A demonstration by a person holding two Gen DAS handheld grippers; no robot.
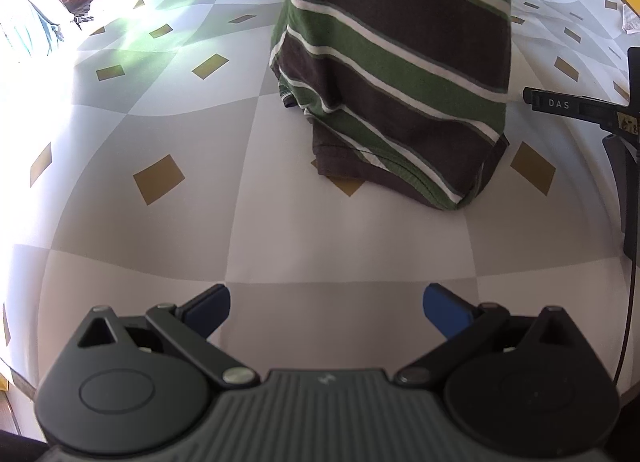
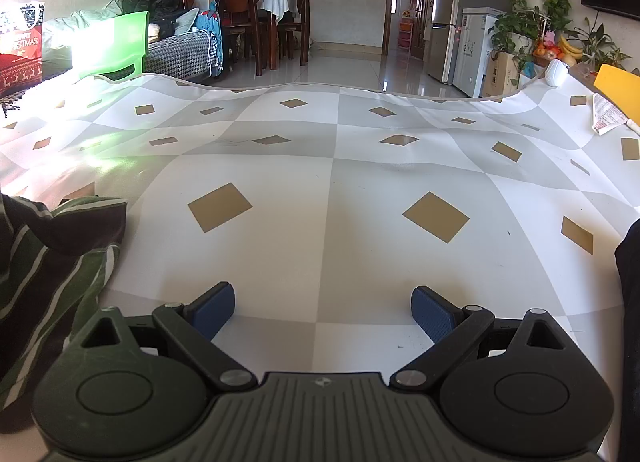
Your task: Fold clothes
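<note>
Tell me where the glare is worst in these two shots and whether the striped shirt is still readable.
Left wrist view: sunlight blows out the upper-left tablecloth, but the striped shirt stays sharp and evenly lit. Right wrist view: glare washes the left edge near the green chair; the shirt sits shadowed at the distorted left rim.

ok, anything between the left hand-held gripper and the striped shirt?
Nothing. In the left wrist view only bare checked tablecloth lies between the open left hand-held gripper and the striped shirt.
</note>
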